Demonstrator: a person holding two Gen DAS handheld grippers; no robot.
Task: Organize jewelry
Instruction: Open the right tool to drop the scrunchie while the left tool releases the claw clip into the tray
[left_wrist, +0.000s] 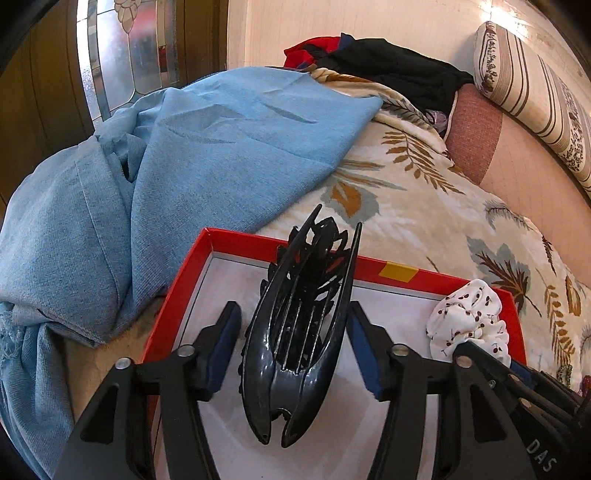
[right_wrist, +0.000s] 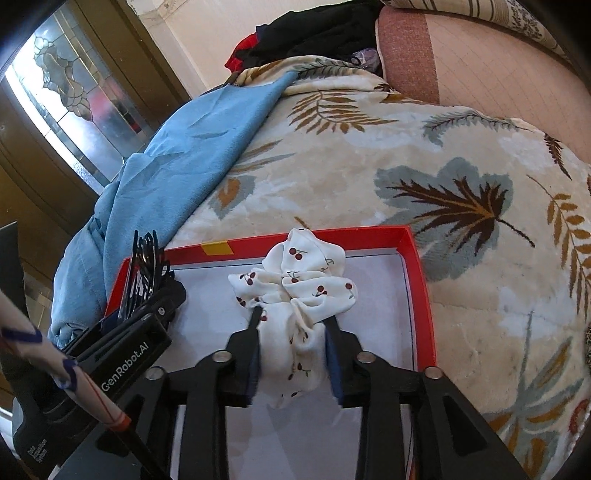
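Observation:
A shallow red box (left_wrist: 236, 243) with a white floor lies on the bed. A black hair claw clip (left_wrist: 295, 332) rests in its left part, between the fingers of my left gripper (left_wrist: 293, 306); thin gaps show on both sides, so the jaws stand open around it. A white scrunchie with a cherry print (right_wrist: 299, 291) lies in the right part of the box (right_wrist: 417, 288). My right gripper (right_wrist: 293, 317) straddles it, jaws open, the loose fabric brushing both pads. The left gripper (right_wrist: 147, 306) and the clip (right_wrist: 144, 266) show at the left in the right wrist view.
A blue cloth (left_wrist: 207, 147) lies bunched left of the box on a leaf-patterned blanket (right_wrist: 369, 166). Dark and red clothes (left_wrist: 388, 62) and a striped pillow (left_wrist: 535, 92) sit at the far end. A patterned sleeve (right_wrist: 37, 354) is at lower left.

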